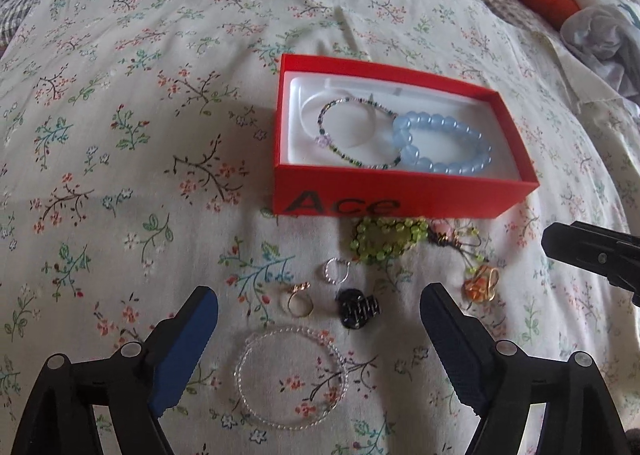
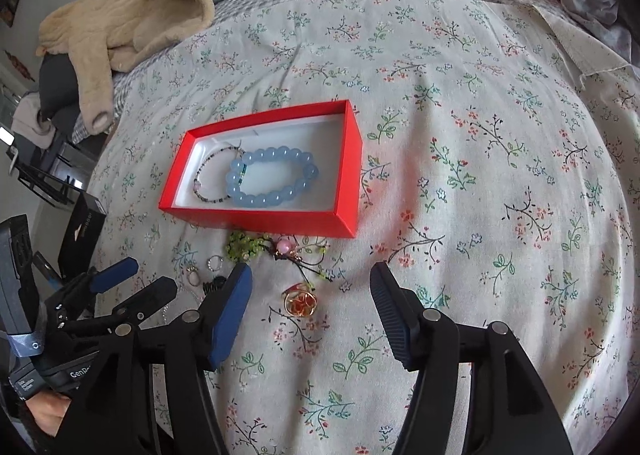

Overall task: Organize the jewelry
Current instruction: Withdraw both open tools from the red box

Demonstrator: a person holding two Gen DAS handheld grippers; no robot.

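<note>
- Both sets of jaws stand wide and hold nothing: the left gripper [image 1: 319, 317] brackets the clear bead bracelet [image 1: 291, 377] at lower centre of its view, likely lined up to take it; the right gripper [image 2: 311, 297] frames the orange-and-gold ring [image 2: 301, 301].
- Just above lie two small rings [image 1: 298, 301], a black hair clip [image 1: 357, 308] and a green bead string [image 1: 386, 239].
- Beyond, mid-frame, the red box [image 1: 384, 201] lies open on the bedspread [image 1: 120, 135], already holding a blue bracelet [image 1: 444, 145] and a thin bracelet [image 1: 356, 133].

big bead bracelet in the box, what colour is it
Pale blue bracelet, translucent; clearest in the left wrist view.
</note>
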